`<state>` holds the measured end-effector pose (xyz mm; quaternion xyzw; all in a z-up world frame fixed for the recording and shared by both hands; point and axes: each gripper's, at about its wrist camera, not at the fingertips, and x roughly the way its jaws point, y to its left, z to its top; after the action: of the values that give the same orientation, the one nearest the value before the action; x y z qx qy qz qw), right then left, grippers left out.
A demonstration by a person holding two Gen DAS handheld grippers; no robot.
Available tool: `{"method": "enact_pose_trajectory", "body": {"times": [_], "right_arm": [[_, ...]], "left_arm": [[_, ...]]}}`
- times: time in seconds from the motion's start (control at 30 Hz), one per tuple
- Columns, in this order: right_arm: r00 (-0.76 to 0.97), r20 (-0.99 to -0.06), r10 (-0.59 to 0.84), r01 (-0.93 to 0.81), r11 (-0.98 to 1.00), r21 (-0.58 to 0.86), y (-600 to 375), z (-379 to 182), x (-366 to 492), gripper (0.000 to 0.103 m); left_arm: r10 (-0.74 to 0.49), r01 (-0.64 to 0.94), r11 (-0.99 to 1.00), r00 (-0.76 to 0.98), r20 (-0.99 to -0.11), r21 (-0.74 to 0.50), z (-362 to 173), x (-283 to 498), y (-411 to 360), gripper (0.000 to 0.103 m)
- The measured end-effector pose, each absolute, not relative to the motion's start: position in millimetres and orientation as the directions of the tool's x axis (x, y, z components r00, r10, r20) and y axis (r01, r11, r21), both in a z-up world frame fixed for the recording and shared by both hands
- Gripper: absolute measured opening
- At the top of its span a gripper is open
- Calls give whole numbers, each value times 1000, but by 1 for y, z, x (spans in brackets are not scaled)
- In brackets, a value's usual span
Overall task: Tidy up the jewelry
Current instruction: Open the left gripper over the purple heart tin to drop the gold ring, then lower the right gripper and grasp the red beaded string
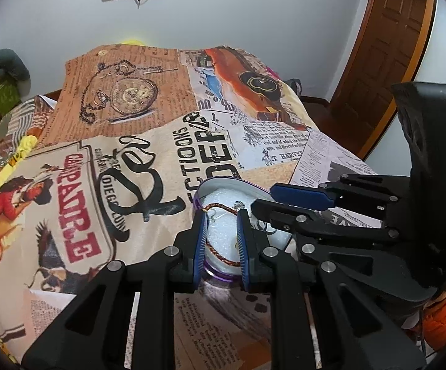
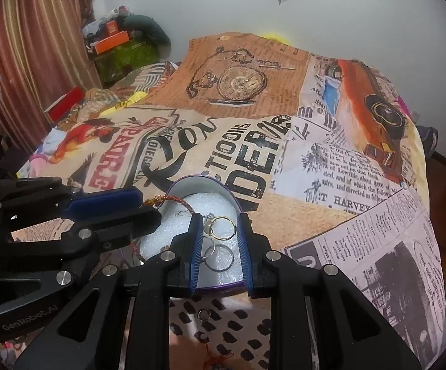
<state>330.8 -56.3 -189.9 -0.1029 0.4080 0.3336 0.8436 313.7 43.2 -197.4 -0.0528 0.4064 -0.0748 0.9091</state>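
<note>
So there's a round purple tin with white foam padding (image 2: 173,192) sitting on a bed covered with a vintage newspaper-print blanket (image 2: 331,166), low in the middle of both views. Both tongs hover right over it.

In the right wrist view the right tongs (image 2: 220,240) are open, blue pads apart, nothing held. Framed between them on the foam lie a gold ring (image 2: 221,228) and, just below it toward the bottom of the frame, a thin silver ring (image 2: 220,257). The two look like they touch or overlap a bit, can't tell for sure. A braided orange-brown cord bracelet (image 2: 173,199) drapes over the tin's upper left rim and curves down along the left side of the foam. The left tongs (image 2: 149,212) come in from the left edge of that frame, tips just at the bracelet's end. Whether they actually pinch it I can't tell; from this angle the fingers look nearly together.

In the left wrist view those same left tongs (image 1: 221,225) show a clear gap between the pads, with foam and the bracelet (image 1: 223,260) visible through it.

Bottom centre of the right view, outside the tin, a small silver ring (image 2: 204,314) lies on a black-spotted patch of the blanket (image 2: 241,336).
</note>
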Motion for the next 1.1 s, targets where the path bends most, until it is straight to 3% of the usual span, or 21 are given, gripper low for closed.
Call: {"method": "enact_pose_trajectory", "body": {"times": [0.23, 0.3, 0.47, 0.77, 0.9, 1.1], "right_arm": [[458, -757, 466, -643, 762, 80, -57, -181, 322, 21], [468, -752, 464, -641, 764, 72, -59, -175, 318, 22], [490, -736, 467, -627, 775, 75, -68, -160, 308, 37], [523, -727, 445, -597, 800, 60, -91, -140, 283, 38], [541, -731, 416, -577, 816, 38, -105, -136, 272, 38], [536, -742, 404, -548, 834, 58, -129, -135, 263, 39]], "left_arm": [[-147, 72, 988, 671, -726, -134, -186, 301, 49, 18], [-139, 65, 990, 677, -723, -129, -181, 295, 50, 22], [-124, 51, 991, 687, -716, -123, -169, 279, 53, 27], [-107, 51, 994, 696, -710, -100, -145, 251, 43, 28], [-113, 58, 993, 694, -711, -102, -140, 239, 38, 37], [-127, 78, 992, 677, -725, -100, -141, 223, 28, 39]]}}
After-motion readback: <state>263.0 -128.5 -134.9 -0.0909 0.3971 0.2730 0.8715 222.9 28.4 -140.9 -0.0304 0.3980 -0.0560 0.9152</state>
